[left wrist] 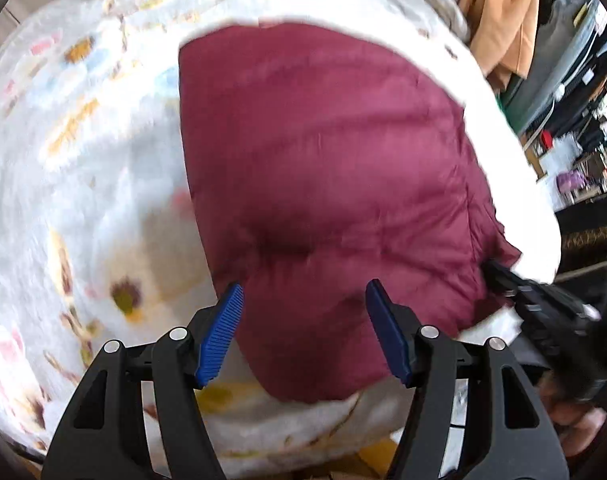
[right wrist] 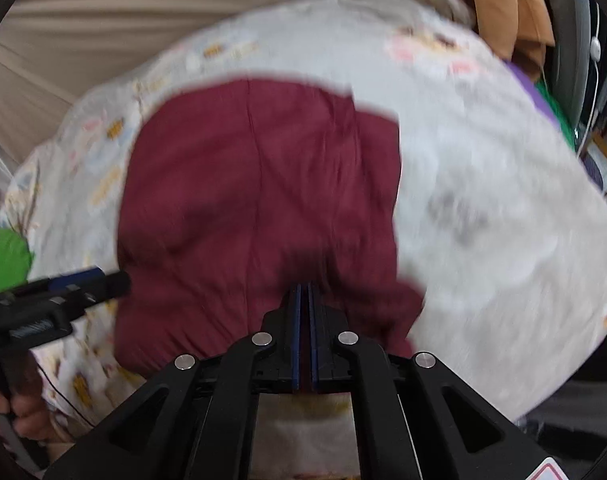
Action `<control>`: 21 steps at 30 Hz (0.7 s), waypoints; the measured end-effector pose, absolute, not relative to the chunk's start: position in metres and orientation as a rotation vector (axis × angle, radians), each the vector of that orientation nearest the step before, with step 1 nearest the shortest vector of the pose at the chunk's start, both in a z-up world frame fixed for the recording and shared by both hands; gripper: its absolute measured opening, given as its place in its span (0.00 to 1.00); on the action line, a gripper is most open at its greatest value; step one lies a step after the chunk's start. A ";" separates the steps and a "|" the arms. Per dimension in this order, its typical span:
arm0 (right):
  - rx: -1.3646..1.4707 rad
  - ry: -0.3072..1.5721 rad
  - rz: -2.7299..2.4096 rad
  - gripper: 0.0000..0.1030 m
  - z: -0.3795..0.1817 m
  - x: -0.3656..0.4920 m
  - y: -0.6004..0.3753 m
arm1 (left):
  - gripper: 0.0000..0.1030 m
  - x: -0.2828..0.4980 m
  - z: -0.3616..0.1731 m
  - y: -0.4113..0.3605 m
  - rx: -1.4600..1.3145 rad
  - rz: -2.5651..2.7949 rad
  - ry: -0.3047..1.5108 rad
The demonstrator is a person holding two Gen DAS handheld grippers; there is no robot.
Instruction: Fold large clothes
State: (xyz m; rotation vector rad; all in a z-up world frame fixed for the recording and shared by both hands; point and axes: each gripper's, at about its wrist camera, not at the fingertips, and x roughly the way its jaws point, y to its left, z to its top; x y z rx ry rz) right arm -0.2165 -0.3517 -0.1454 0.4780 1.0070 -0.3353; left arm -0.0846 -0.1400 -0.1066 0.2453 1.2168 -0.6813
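The maroon quilted garment (right wrist: 259, 208) is lying folded on the patterned bedspread (right wrist: 483, 200); the right tongs (right wrist: 304, 292) are pinching its near edge while the left tongs (left wrist: 301, 300) are hovering released above it. A thin pinch risks slipping, undoing the fold

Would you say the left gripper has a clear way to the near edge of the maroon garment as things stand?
Probably yes. The left gripper stands open right over the maroon garment, with nothing between its blue pads and the cloth; the right gripper is off to one side.
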 end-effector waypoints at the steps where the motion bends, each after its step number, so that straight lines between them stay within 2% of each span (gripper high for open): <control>1: 0.489 1.024 -0.341 0.01 -0.157 -0.216 -0.350 | 0.60 -0.087 -0.113 -0.136 0.259 -0.685 1.240; 5: 0.487 1.067 -0.334 0.00 -0.189 -0.205 -0.351 | 0.64 -0.091 -0.133 -0.143 0.325 -0.680 1.255; 9: 0.440 1.089 -0.325 0.00 -0.194 -0.197 -0.349 | 0.66 -0.088 -0.146 -0.148 0.359 -0.658 1.236; 12: 0.464 1.074 -0.356 0.00 -0.168 -0.200 -0.350 | 0.62 -0.091 -0.134 -0.149 0.347 -0.660 1.217; 17: 0.467 0.873 -0.370 0.00 -0.098 -0.200 -0.352 | 0.61 -0.090 -0.095 -0.138 0.285 -0.655 1.106; 21: 0.461 0.826 -0.420 0.00 -0.084 -0.166 -0.379 | 0.61 -0.074 -0.080 -0.142 0.247 -0.623 1.073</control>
